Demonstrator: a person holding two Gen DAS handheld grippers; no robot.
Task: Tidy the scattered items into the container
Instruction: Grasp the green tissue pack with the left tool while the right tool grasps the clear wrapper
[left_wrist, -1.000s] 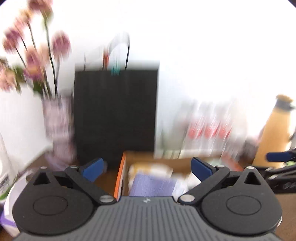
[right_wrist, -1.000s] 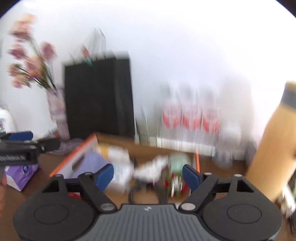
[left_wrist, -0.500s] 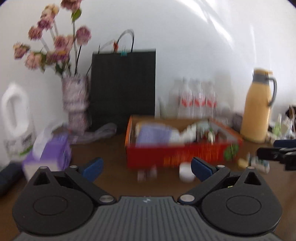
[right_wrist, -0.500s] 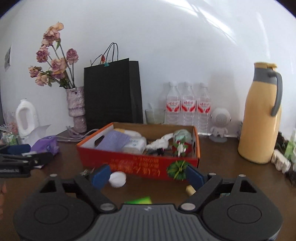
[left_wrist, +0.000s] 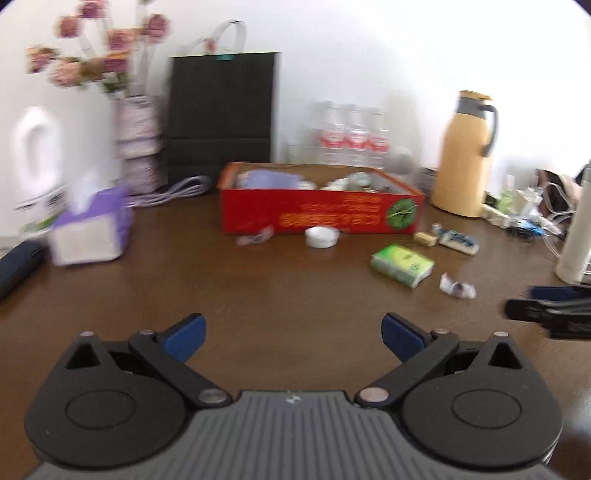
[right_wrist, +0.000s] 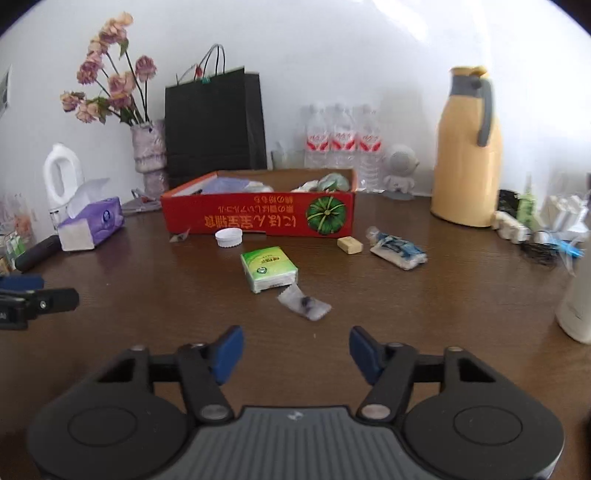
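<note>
Scattered items lie on the brown table (right_wrist: 424, 295) at twelve o'clock from the right gripper (right_wrist: 295, 350), whose empty jaws have just been narrowing: clear wrapper (right_wrist: 304, 304) nearest, green tissue pack (right_wrist: 268, 268), white cap (right_wrist: 229, 237). Behind stands the red box (right_wrist: 258, 219), pumpkin picture, upside-down lettering. Left gripper (left_wrist: 293, 336) gapes wide, empty.

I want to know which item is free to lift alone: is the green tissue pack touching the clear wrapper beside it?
Cannot tell. In the right wrist view the wrapper tip meets the green tissue pack corner, with no plain gap or contact.
</note>
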